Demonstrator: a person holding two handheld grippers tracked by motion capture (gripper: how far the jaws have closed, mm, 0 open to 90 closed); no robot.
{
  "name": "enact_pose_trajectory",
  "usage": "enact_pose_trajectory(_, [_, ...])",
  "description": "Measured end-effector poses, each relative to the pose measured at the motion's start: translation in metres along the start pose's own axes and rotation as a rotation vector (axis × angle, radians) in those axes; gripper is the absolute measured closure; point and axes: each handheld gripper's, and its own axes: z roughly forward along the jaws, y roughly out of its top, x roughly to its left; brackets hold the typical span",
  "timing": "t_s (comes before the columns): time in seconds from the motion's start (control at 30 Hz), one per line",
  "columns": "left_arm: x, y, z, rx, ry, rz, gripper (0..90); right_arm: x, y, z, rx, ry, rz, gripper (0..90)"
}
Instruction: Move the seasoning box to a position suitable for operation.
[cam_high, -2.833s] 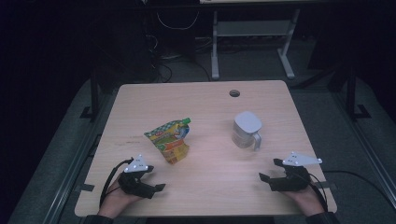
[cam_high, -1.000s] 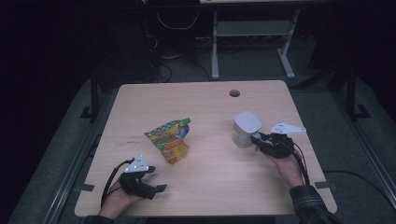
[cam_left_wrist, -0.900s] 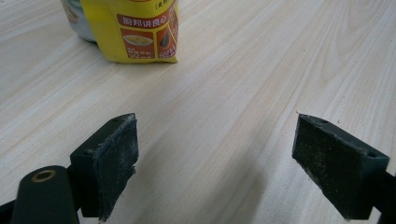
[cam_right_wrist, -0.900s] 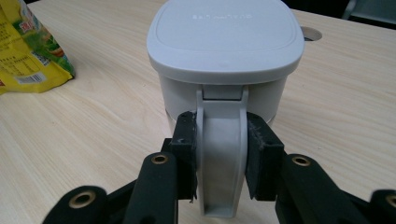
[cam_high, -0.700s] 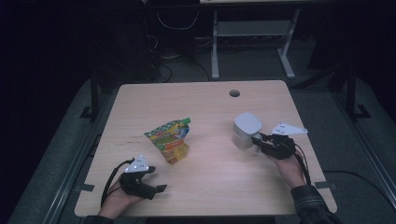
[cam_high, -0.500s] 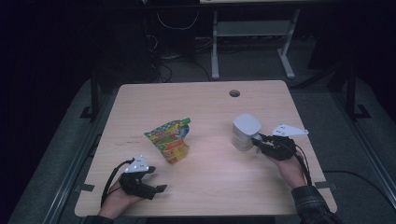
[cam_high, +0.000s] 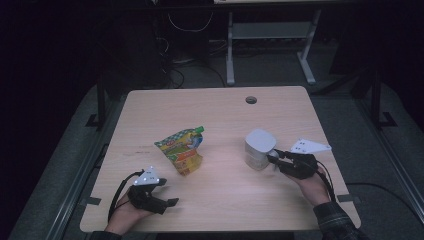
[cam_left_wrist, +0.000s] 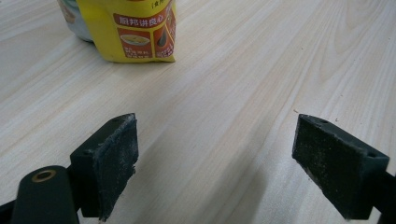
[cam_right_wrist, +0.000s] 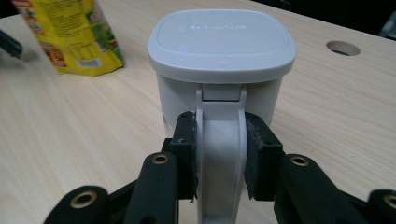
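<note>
One white lidded jug (cam_high: 260, 149) is standing upright on the right half of the counter (cam_high: 220, 107), and the right tool (cam_high: 274, 156) is gripping its handle (cam_right_wrist: 219, 158): in the right gripper view both black pads are pressing against the handle's two sides, the jaws narrow around it. One yellow and green snack pouch (cam_high: 182, 149) is lying near the middle of the counter, well apart from the jug, with bare wood between them, so nothing is crowding the grip. The left tool (cam_high: 167, 199) is resting near the counter's front left edge, its jaws standing wide with only wood grain between them; the pouch's yellow lower edge (cam_left_wrist: 135, 32) is sitting some way ahead of it. One round cable hole (cam_high: 251, 99) is showing near the far edge, behind the jug. Beyond the counter, a metal frame (cam_high: 270, 35) is standing on the dark floor. Counting: one jug, one pouch, one hole, two tools.
</note>
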Motion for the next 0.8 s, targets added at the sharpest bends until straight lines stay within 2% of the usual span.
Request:
enact_pose_trajectory(0.07, [0.000,0.000,0.000,0.000,-0.001,0.000,14.1,0.004,-0.001,-0.002,-0.001,0.023,-0.014,68.7])
enact_pose_trajectory(0.33, [0.000,0.000,0.000,0.000,-0.001,0.000,14.1,0.015,-0.001,-0.003,-0.003,0.062,-0.044,68.7])
enact_pose_trajectory(0.8, [0.000,0.000,0.000,0.006,-0.006,0.011,14.1,0.039,-0.005,-0.006,0.000,0.178,-0.098,68.6])
